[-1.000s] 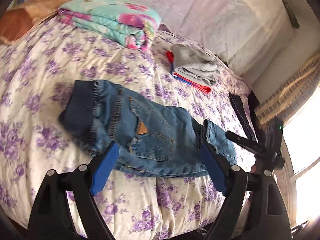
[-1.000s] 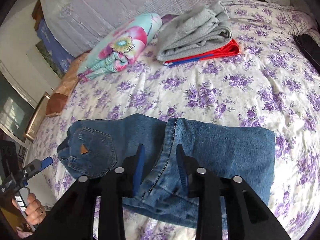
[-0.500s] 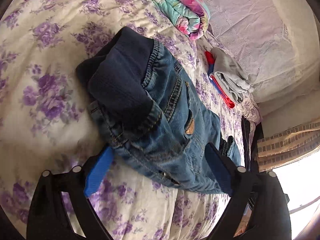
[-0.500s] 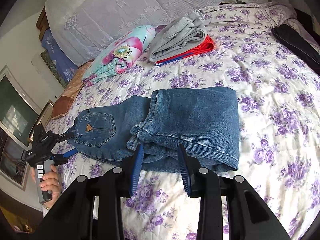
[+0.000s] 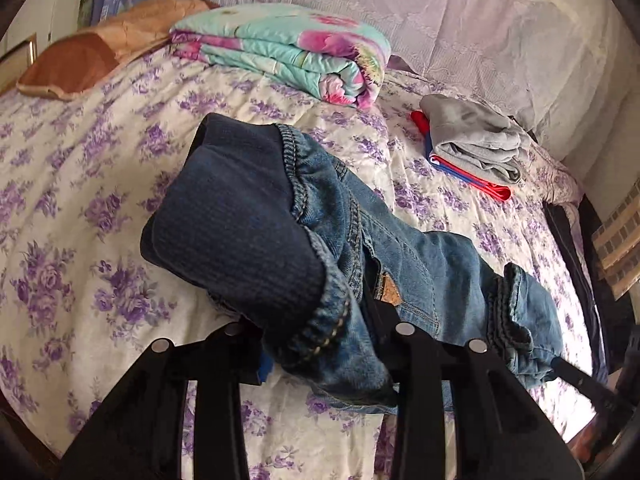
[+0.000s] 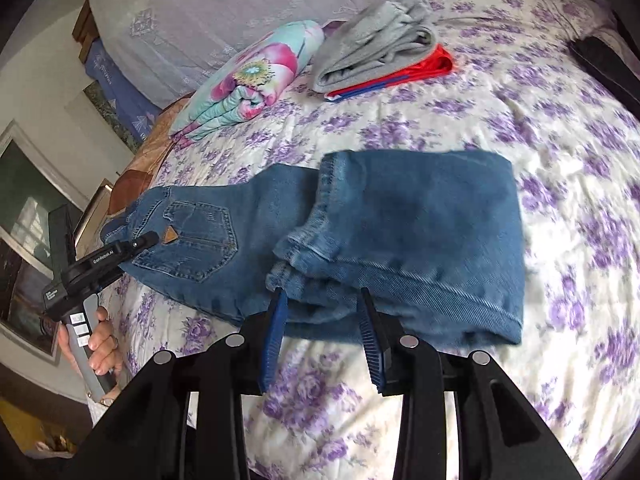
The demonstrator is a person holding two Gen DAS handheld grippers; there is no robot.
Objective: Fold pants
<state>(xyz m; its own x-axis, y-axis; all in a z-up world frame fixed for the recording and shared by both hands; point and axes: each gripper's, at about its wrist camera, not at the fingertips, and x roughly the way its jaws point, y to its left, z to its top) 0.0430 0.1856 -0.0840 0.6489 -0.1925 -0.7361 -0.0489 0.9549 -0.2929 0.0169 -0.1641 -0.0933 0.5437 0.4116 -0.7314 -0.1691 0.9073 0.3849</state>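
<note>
Purple-flowered bedspread (image 5: 100, 168), perhaps quilted, beneath jeans (image 6: 420, 220).

Left tongs (image 5: 320, 344) have just been closing, now clamped on the waist end of the jeans (image 5: 420, 272), dark ribbed waistband bunched up between them. Jeans lie across the floral bed (image 5: 80, 184). Folded blanket (image 5: 288, 48) and grey clothes pile (image 5: 476, 140) behind.
</note>
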